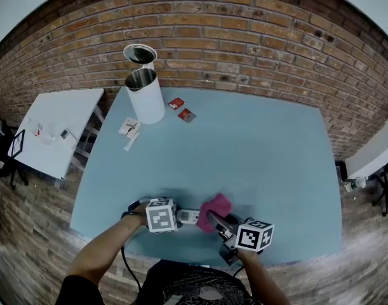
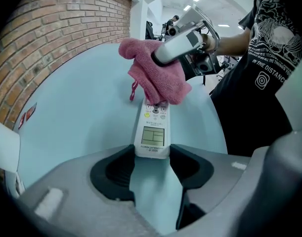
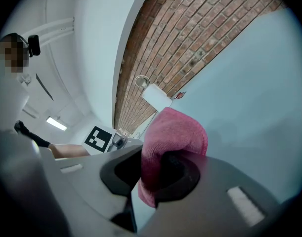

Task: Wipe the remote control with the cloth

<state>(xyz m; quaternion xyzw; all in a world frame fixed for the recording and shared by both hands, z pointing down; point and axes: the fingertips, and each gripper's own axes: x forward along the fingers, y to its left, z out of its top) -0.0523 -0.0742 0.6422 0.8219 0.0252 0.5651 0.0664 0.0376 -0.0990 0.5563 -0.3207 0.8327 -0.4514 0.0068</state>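
Remote control (image 1: 188,216) (image 2: 151,132): it lies flat on the blue table (image 1: 263,151), screen and buttons up, well apart from the white bin (image 1: 145,94). It is on the side of the bin toward you, close to the table's near edge.

Left gripper (image 1: 180,216) (image 2: 151,168): your jaws stand partly apart, closed on the sides of the remote control's screen end. That is the end nearer the bin's side of the table. The rest of the remote control runs out beyond the jaws along the tabletop.

Cloth (image 1: 214,210) (image 2: 155,75) (image 3: 173,132): pink and bunched, it drapes over the button end of the remote control, the end farther from the bin, and touches it.

Right gripper (image 1: 218,221) (image 2: 178,46) (image 3: 151,174): your jaws are clamped on a fold of the cloth, with cloth bulging out past the tips. This gripper is farther from the bin than the left one.

Surroundings: two red packets (image 1: 181,108) lie just beside the bin. The bin stands upright near the table's far corner, with the brick wall (image 1: 244,37) behind it.
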